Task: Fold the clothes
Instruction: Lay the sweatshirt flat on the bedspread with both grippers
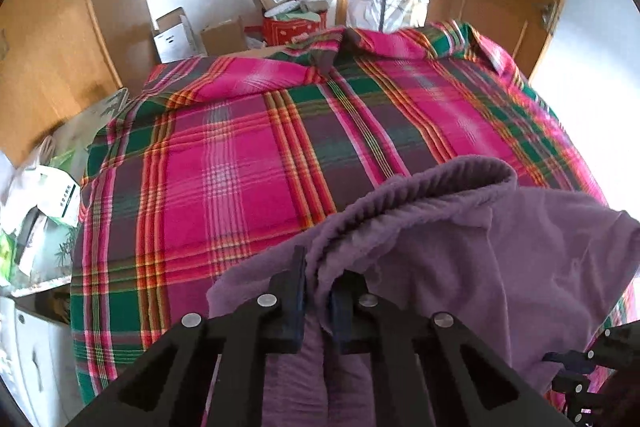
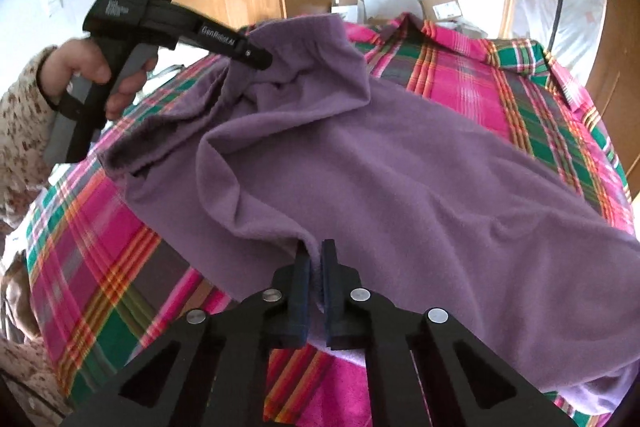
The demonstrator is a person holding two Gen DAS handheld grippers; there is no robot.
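A purple fleece garment [image 2: 392, 163] lies partly lifted over a plaid bedspread [image 1: 224, 163]. My left gripper [image 1: 318, 279] is shut on a bunched edge of the purple garment [image 1: 460, 243], close to its ribbed hem. In the right wrist view the left gripper [image 2: 262, 61] shows at upper left, held by a person's hand [image 2: 100, 67], raising one end of the cloth. My right gripper [image 2: 316, 259] is shut on the garment's near edge, low over the bed. A corner of the right gripper [image 1: 592, 367] shows in the left wrist view at lower right.
Cardboard boxes [image 1: 224, 35] and a red bag [image 1: 294, 27] are piled beyond the bed's far end. Bags and packets [image 1: 48, 195] crowd the floor to the left. Wooden wardrobe doors [image 1: 52, 43] stand on both sides. A floral sleeve [image 2: 20, 131] is at far left.
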